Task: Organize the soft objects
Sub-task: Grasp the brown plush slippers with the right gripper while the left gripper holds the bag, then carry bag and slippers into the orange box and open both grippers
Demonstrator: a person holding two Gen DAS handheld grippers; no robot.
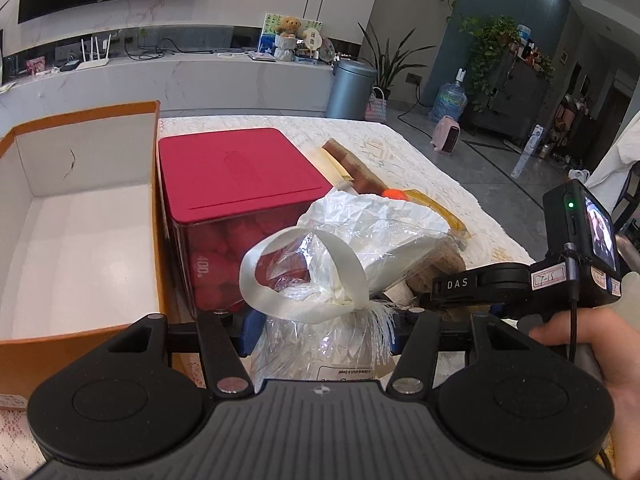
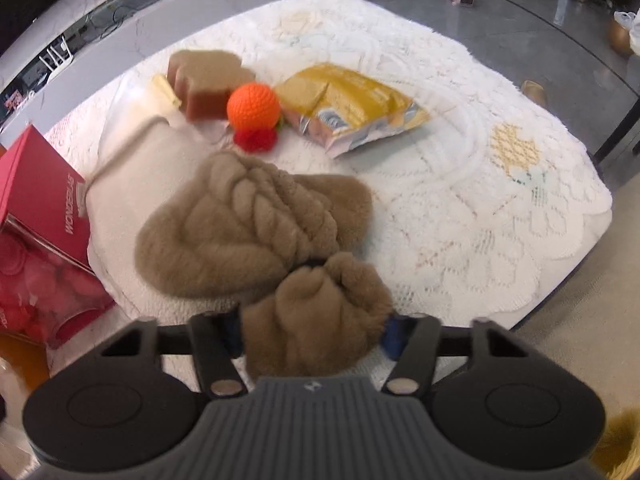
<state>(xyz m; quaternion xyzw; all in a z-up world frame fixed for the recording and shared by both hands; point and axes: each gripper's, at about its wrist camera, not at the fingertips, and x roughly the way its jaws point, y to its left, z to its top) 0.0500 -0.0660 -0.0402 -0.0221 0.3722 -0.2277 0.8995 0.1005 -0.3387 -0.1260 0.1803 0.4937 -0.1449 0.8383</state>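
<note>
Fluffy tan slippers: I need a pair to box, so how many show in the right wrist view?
2: one fluffy tan slipper lies on the white lace cloth; the other sits between the right gripper fingers.

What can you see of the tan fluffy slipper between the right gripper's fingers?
The tan fluffy slipper is plush, long-piled fabric, bunched into soft folds between the fingers of the right gripper, whose blue pads press its sides. It sits low over the white lace tablecloth; whether it is lifted is unclear. Its far end touches a matching tan slipper with a braided strap, which lies flat on the cloth.
</note>
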